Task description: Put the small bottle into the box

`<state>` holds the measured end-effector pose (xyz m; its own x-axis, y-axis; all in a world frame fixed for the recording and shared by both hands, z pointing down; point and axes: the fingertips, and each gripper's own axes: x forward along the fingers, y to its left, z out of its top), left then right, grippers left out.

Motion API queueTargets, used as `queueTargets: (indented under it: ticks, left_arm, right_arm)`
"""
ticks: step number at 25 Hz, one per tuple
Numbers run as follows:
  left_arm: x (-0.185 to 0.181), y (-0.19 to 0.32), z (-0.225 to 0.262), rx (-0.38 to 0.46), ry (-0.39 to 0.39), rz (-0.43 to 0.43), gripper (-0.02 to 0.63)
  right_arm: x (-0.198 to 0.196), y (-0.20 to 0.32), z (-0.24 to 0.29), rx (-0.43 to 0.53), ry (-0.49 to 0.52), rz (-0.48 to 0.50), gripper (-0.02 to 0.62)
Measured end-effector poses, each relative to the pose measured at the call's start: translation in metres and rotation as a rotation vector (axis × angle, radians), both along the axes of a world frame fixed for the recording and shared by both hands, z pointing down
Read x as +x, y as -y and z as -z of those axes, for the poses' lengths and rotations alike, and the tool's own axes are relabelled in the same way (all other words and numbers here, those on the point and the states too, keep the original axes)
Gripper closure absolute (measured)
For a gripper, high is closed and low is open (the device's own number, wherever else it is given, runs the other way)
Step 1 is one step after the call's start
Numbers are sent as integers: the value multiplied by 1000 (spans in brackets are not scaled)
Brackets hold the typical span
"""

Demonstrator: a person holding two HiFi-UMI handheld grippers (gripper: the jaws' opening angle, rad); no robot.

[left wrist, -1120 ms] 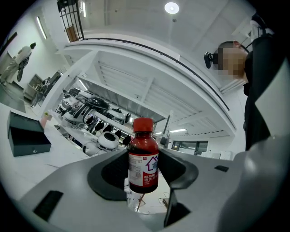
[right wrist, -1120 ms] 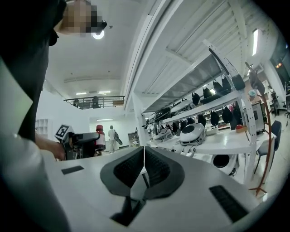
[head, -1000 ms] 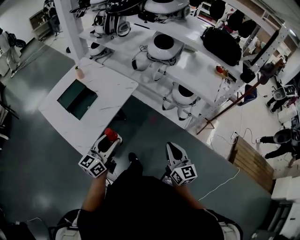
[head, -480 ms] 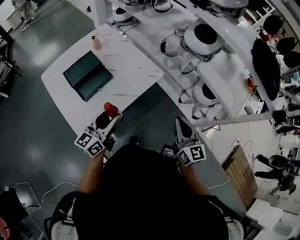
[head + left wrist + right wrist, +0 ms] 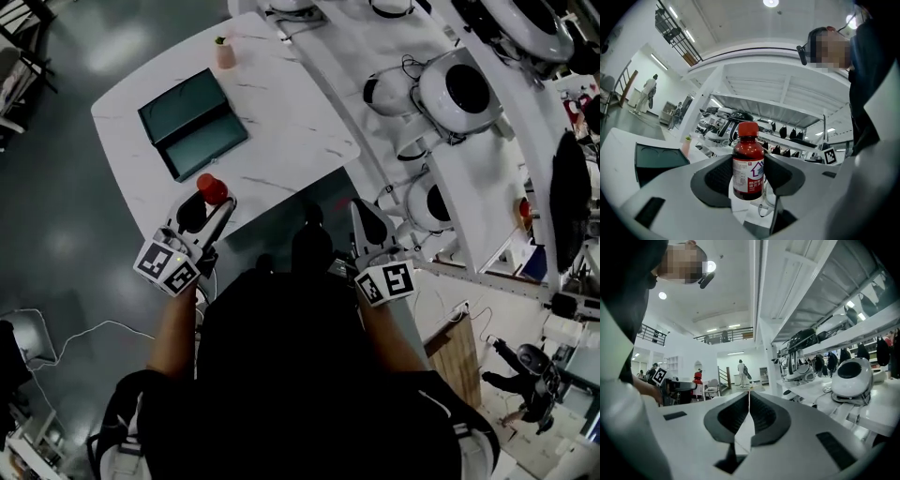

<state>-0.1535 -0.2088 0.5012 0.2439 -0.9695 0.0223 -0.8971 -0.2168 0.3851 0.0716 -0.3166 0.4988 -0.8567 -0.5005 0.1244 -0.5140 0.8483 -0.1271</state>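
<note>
My left gripper point(image 5: 208, 199) is shut on a small dark-red bottle point(image 5: 748, 165) with a red cap point(image 5: 211, 187) and a white label; it stands upright between the jaws point(image 5: 748, 173). In the head view it hangs over the near edge of the white table point(image 5: 281, 131). The dark green box point(image 5: 192, 123) lies open on that table, just beyond the bottle; in the left gripper view the box point(image 5: 658, 157) shows at left. My right gripper point(image 5: 367, 223) is shut with nothing in it, its jaws point(image 5: 749, 414) touching, off the table's right side.
A small pink cup with a plant point(image 5: 225, 53) stands at the table's far corner. White shelving point(image 5: 469, 141) carrying round white robot heads point(image 5: 457, 89) runs along the right. A cable point(image 5: 84, 333) lies on the grey floor at left.
The view has moved closer to the table; the box now lies nearer to my left gripper. Both grippers keep the same hold and spacing.
</note>
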Motion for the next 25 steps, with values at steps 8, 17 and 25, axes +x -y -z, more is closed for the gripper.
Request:
queueTargets:
  ticks: [8,17,25]
  left_arm:
    - [-51,34,-1,-74,162,193,387]
    - [-94,70,-27,-378,419,321,387]
    - [-104,89,-76,-708,622,225,387]
  right_arm:
    - [-73,81,-10,-8,14,212,561]
    - [-129,154,-14,-68,25,420,561]
    - [-150,198,-24,-113,32,527,561]
